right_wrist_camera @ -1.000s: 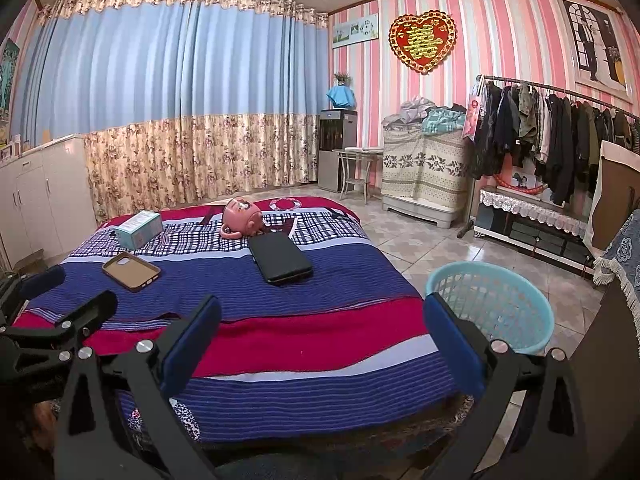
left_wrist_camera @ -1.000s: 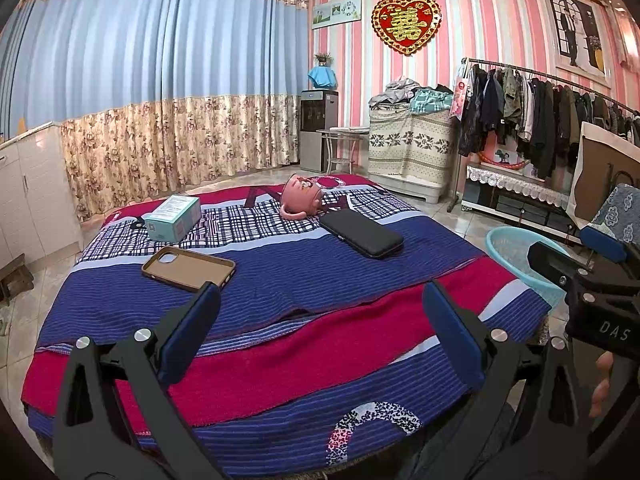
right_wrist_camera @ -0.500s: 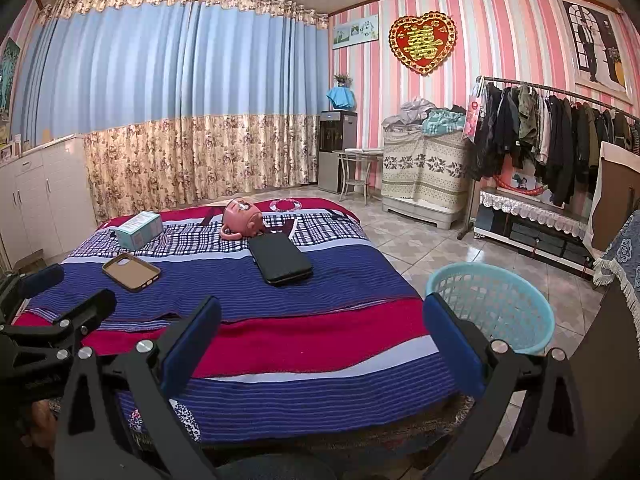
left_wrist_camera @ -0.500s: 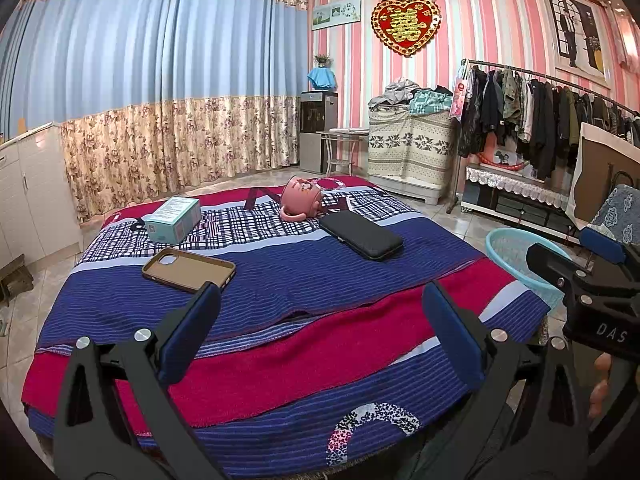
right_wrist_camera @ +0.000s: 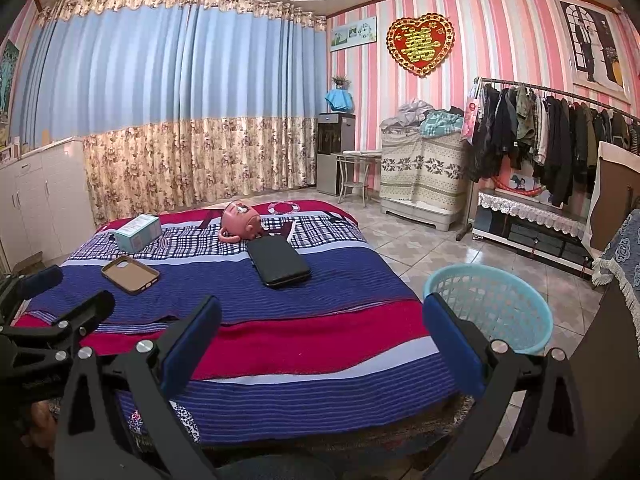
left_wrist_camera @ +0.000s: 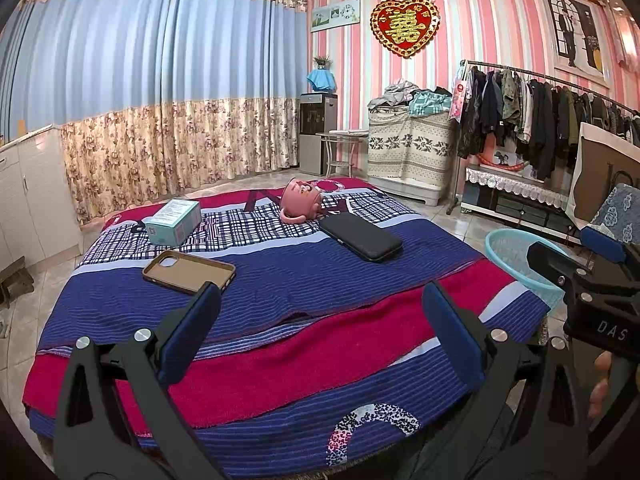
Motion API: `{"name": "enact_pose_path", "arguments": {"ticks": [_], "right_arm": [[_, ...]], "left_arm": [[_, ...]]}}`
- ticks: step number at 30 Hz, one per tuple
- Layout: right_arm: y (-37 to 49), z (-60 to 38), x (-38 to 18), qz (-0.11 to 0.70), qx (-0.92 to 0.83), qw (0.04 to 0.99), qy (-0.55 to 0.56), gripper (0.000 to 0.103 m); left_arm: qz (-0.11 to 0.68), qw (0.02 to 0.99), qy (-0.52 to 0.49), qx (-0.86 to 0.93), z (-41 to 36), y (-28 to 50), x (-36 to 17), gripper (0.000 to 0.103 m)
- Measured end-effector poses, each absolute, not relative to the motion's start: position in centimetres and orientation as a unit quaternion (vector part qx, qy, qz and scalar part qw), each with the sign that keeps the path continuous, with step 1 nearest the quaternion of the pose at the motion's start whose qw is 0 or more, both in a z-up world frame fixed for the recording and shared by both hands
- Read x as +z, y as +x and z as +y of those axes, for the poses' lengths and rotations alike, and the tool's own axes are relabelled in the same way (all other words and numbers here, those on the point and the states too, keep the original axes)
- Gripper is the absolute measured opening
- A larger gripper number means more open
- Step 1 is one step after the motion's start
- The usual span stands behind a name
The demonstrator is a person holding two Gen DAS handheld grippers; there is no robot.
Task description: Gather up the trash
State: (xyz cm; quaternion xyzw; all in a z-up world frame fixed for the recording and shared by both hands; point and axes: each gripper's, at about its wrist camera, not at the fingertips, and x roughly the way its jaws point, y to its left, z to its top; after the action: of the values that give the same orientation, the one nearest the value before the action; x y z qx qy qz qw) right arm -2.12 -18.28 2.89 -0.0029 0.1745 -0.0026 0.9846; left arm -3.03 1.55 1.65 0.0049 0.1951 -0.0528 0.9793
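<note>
Two hand-held grippers are hovering side by side over the near edge of a bed (left_wrist_camera: 256,280) covered in a striped blanket. The left gripper (left_wrist_camera: 320,332) and the right gripper (right_wrist_camera: 320,336) are both spread wide and holding nothing.

Ahead of the left gripper, four things are lying on the blanket: a brown phone case (left_wrist_camera: 189,266) just beyond its left finger, a teal box (left_wrist_camera: 173,222) further back, a pink mug (left_wrist_camera: 300,202) tipped on its side, and a black case (left_wrist_camera: 360,236) ahead and right. The phone case is probably light, thin and bendy; pinching across its narrow width looks safest. The mug is likely hard and breakable.

To the right of the right gripper, a light blue basket (right_wrist_camera: 490,308) is standing on the floor; that view is showing its empty inside, while the left view is catching only its rim.
</note>
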Motion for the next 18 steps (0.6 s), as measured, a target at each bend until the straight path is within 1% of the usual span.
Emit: {"name": "enact_pose_path", "arguments": {"ticks": [18], "right_arm": [[-2.19, -18.28, 2.93, 0.175, -0.003, 0.984, -0.003, 0.098]], "left_arm": [[0.192, 0.980, 0.007, -0.053, 1.75, -2.95, 1.88, 0.098]]}}
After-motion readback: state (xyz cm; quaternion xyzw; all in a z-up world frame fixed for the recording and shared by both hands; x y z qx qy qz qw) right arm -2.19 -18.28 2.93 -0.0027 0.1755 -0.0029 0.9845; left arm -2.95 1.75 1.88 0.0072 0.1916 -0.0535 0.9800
